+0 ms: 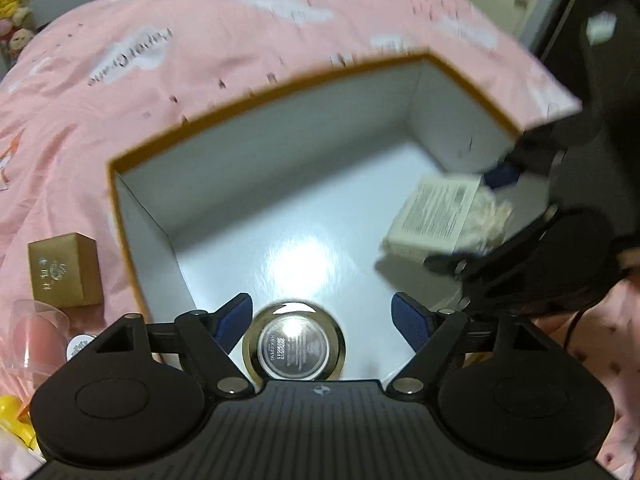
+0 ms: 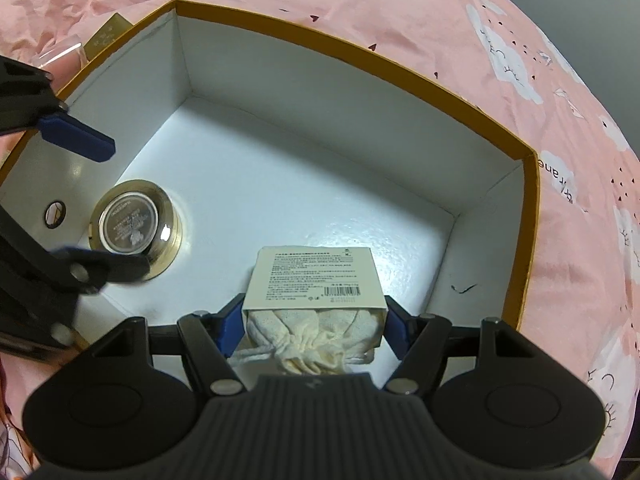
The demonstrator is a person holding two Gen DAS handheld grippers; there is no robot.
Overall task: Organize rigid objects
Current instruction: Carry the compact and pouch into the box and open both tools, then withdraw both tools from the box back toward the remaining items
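An open box with a mustard rim [image 1: 256, 98] and white inside lies on a pink bedspread; it also shows in the right wrist view [image 2: 360, 68]. A round gold-rimmed jar [image 1: 294, 346] lies on the box floor between the open jaws of my left gripper [image 1: 322, 322], untouched; it also shows in the right wrist view [image 2: 136, 226]. My right gripper [image 2: 314, 320] is closed on a cream paper-sleeved package with a cloth pouch [image 2: 316, 280], low inside the box; the package shows in the left wrist view [image 1: 440, 216].
A small gold box [image 1: 66, 270] sits on the pink bedspread [image 1: 200, 32] left of the big box. A clear plastic cup [image 1: 34, 332] and a yellow item [image 1: 12, 420] lie near it. Plush toys [image 1: 12, 8] are at the far left.
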